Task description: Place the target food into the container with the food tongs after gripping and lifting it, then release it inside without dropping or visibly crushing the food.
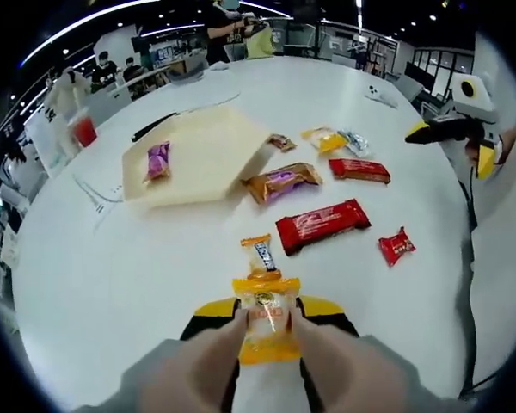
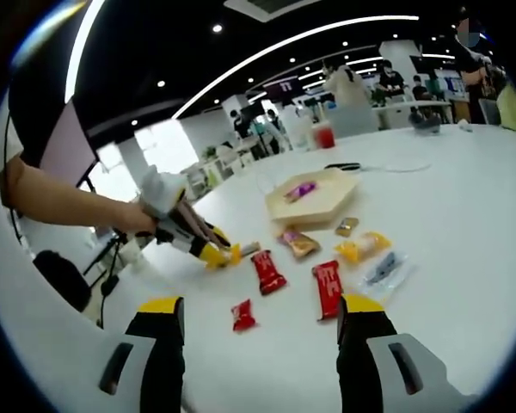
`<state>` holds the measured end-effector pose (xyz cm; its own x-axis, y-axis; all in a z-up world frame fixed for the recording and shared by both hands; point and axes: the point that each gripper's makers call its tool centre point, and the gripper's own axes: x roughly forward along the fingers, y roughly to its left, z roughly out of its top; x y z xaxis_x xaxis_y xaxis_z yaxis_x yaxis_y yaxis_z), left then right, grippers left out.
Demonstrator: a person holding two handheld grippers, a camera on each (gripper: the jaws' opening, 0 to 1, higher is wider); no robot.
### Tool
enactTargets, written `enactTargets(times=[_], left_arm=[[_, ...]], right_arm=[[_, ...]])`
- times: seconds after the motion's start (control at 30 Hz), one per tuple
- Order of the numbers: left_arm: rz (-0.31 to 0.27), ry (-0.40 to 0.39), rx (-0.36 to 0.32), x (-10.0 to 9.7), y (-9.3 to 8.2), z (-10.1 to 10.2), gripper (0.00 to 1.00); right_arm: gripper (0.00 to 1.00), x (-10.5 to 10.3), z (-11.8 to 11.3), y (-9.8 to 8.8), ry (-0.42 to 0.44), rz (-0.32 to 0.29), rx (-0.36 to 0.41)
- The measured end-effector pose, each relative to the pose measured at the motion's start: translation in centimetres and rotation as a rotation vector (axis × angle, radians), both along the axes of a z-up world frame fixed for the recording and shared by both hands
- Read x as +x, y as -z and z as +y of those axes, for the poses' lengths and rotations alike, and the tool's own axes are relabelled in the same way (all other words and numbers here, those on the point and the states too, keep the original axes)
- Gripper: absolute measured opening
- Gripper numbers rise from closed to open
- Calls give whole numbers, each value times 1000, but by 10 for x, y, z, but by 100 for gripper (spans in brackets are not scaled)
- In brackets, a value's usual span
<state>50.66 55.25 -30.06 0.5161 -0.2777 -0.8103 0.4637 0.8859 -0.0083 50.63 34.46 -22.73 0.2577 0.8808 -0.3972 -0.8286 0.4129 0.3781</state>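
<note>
An open-plan office or lab, seemingly: dark ceiling with strip lights (image 2: 267, 56), a long white table (image 1: 112, 284), glass partitions (image 1: 434, 62), and people (image 1: 103, 69) at distant desks.

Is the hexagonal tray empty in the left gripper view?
No, the tray already holds a purple snack packet near its left side.

Count: three red packets (image 1: 322, 225) (image 1: 359, 170) (image 1: 396, 246), two orange (image 1: 267, 317) (image 1: 282, 181), one yellow (image 1: 324, 138), one purple (image 1: 158, 160), one tray (image 1: 202, 176).
</note>
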Motion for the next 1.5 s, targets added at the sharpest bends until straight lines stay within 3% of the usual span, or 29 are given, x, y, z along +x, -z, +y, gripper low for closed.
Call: enactTargets(times=[0.37,0.67,1.03,1.1,1.2,1.3,1.5], left_arm=[[11,-49,-1,1,-3,-4,20],[-53,-138,-33,0,-4,-2,21],[-25,-249,-25,-1,-3,-5,23],[14,-249,-4,-3,-2,-13,22],[12,-227,41,-5,-2,-19,22],[11,-284,-2,-5,-1,-14,21],[-28,-301,-11,-7,-2,-15,21]], right_arm=[[72,0,3,1,1,24,11],[71,-5,3,4,-14,31,2],[70,-7,2,1,-5,29,13],[70,-6,3,-3,2,29,26],[70,-9,6,-2,1,28,32],[69,-12,7,3,2,30,27],[69,-8,-1,0,34,18,33]])
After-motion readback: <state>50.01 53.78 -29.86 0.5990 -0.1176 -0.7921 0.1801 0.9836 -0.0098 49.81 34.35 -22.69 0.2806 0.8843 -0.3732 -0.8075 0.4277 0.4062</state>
